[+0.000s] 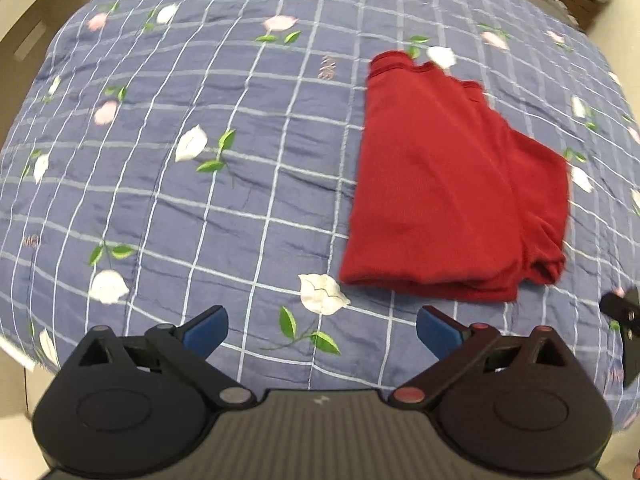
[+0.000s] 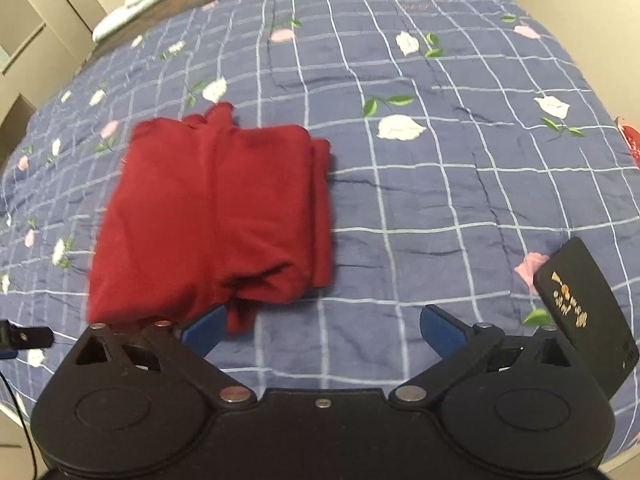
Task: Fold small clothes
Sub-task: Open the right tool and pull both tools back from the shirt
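Both tongs, my left gripper (image 1: 322,330) and right gripper (image 2: 322,330): jaws spread wide, holding nothing, poised over the bedspread (image 1: 160,184). Red garment (image 2: 212,216): already folded into a layered rectangle, lying mid-bed, well clear of its edges. Step, by my reckoning: fold nearly complete; next, one further halving or release.

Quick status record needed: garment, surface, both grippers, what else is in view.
garment: red cloth, folded into a layered stack, lying flat
surface: blue checked floral quilt
left gripper: open, holds nothing, short of the cloth
right gripper: open, holds nothing; cloth's near edge at its left finger, contact unclear
other: black card at right
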Available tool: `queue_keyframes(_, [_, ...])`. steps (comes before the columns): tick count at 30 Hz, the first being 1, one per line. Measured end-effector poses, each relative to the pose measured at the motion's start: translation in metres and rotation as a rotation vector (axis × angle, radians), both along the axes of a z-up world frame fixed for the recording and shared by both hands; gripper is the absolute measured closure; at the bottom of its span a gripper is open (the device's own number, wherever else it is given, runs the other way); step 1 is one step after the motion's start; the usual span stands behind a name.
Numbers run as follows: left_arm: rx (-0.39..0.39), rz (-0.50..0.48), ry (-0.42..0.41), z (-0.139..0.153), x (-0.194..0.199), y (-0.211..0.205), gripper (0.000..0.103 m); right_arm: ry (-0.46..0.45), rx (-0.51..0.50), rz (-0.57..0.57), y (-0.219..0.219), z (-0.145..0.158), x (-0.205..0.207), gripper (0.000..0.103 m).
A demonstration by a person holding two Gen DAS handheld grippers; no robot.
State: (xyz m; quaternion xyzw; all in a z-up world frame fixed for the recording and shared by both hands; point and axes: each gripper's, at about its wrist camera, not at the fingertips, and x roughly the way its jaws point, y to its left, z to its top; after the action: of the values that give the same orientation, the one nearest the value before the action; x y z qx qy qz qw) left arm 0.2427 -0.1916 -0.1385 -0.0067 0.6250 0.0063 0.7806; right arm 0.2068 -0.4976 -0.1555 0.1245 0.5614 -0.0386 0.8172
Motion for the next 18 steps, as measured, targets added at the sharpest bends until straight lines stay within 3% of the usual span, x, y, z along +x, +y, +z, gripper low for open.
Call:
queue_keyframes(9, [-0.018,-0.135,-0.085,0.037,-0.030,0.011,0.001,-0.149,0.005,-0.068,0.050,0.052,-0.036,0.001])
queue_keyframes(18, [-0.011,-0.247,-0.110,0.043,-0.061,0.028,0.001,-0.196,0.008,-0.136,0.093,0.065,-0.088,0.001])
